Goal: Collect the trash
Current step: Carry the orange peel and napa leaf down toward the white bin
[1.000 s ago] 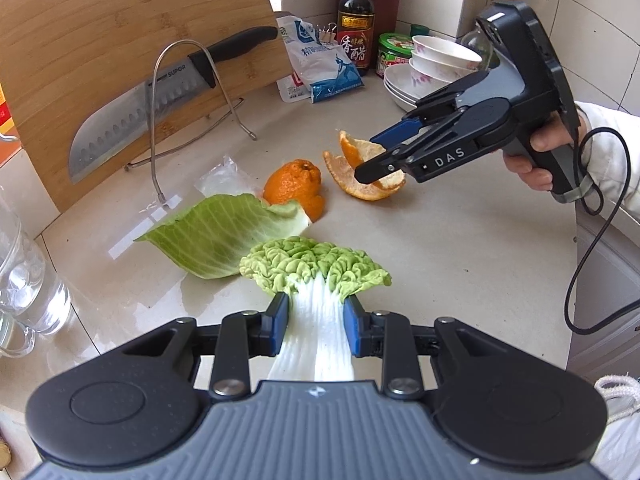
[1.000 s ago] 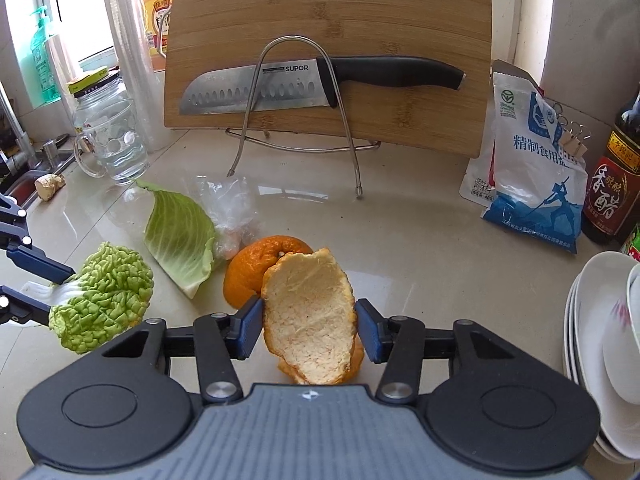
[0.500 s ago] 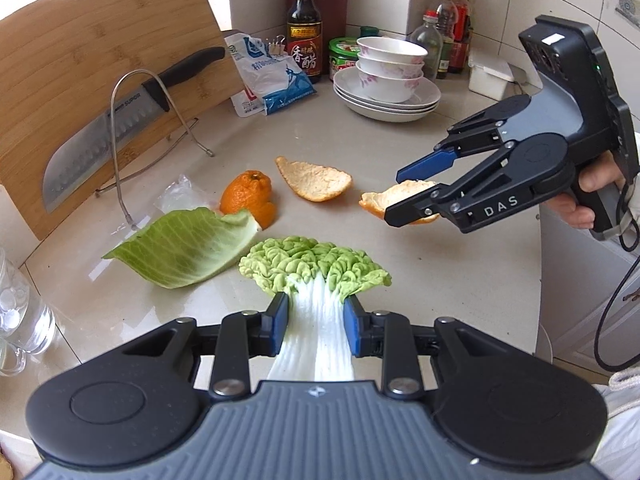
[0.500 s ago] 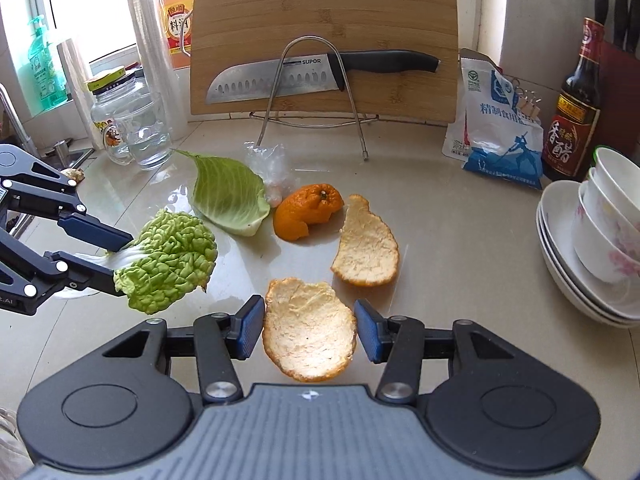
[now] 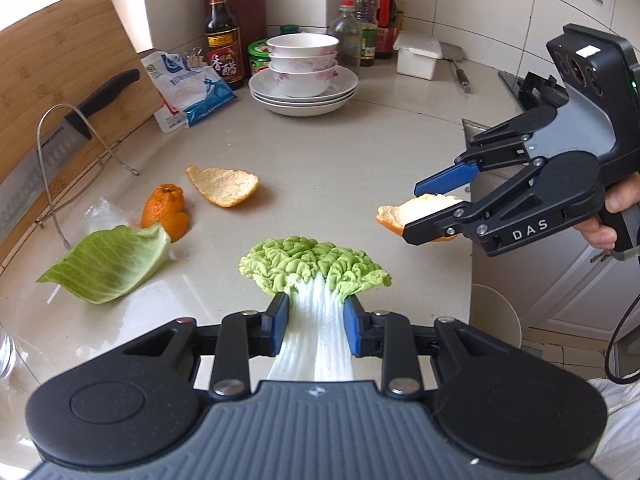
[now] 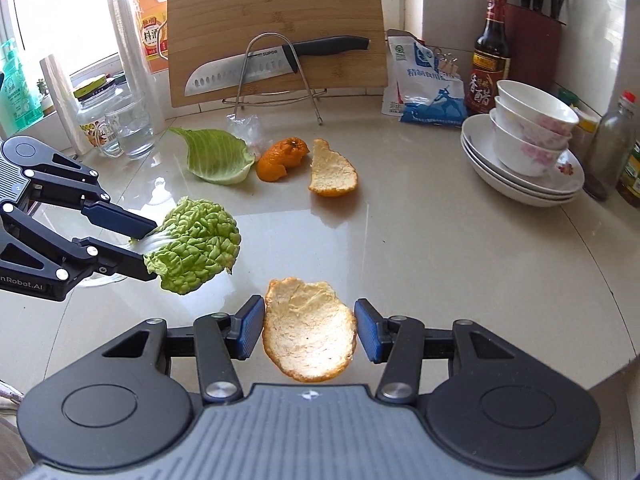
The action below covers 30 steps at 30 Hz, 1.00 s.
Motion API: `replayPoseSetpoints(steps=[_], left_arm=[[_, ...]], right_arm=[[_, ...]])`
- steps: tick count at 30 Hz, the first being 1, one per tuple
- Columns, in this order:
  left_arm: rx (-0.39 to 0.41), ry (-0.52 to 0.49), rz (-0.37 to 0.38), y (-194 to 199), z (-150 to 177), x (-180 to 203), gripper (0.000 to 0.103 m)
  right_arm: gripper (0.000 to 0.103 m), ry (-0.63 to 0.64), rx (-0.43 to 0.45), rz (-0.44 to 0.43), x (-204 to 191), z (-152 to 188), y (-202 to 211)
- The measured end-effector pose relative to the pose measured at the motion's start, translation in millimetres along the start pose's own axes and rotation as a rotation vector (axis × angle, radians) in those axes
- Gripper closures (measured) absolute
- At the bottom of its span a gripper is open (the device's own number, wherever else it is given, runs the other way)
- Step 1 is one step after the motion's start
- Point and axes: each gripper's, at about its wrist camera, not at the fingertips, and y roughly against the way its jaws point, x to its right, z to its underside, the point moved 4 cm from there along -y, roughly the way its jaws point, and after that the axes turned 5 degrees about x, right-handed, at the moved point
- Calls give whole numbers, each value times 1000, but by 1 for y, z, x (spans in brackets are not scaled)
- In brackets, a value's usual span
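My left gripper [image 5: 315,318] is shut on a napa cabbage leaf [image 5: 316,268] by its white stalk, held above the counter; it also shows in the right wrist view [image 6: 196,244]. My right gripper [image 6: 309,326] is shut on a piece of orange peel [image 6: 310,330], also seen in the left wrist view [image 5: 416,214] near the counter's right edge. On the counter lie a second peel [image 5: 224,186], a peel cup [image 5: 166,210], a flat cabbage leaf [image 5: 108,262] and a clear plastic scrap [image 6: 244,126].
A cutting board [image 6: 276,28] with a knife [image 6: 260,68] on a wire rack stands at the back. A salt bag [image 6: 424,84], sauce bottle [image 6: 490,56], stacked bowls on plates [image 6: 524,140] and glass jars [image 6: 116,124] ring the counter. A white bin rim [image 5: 496,312] shows below the counter edge.
Both grippers have pulled back from the trash pile toward the counter's near right edge, each still holding its piece. The second peel stays on the counter.
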Motion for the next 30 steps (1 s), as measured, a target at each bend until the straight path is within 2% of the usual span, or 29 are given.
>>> replayPoseSetpoints(steps=[8, 19, 24, 30], left_arm=[[-1, -100, 109, -19, -14, 50, 75], [6, -227, 289, -50, -33, 142, 75], [-11, -257, 336, -68, -34, 177, 75], [-42, -273, 347, -86, -31, 205, 75]], right_arm=[[48, -101, 14, 100, 18, 40, 47], [48, -288, -1, 285, 58, 119, 104], [48, -358, -29, 357, 76, 159, 111], [48, -434, -86, 403, 103, 210, 97]])
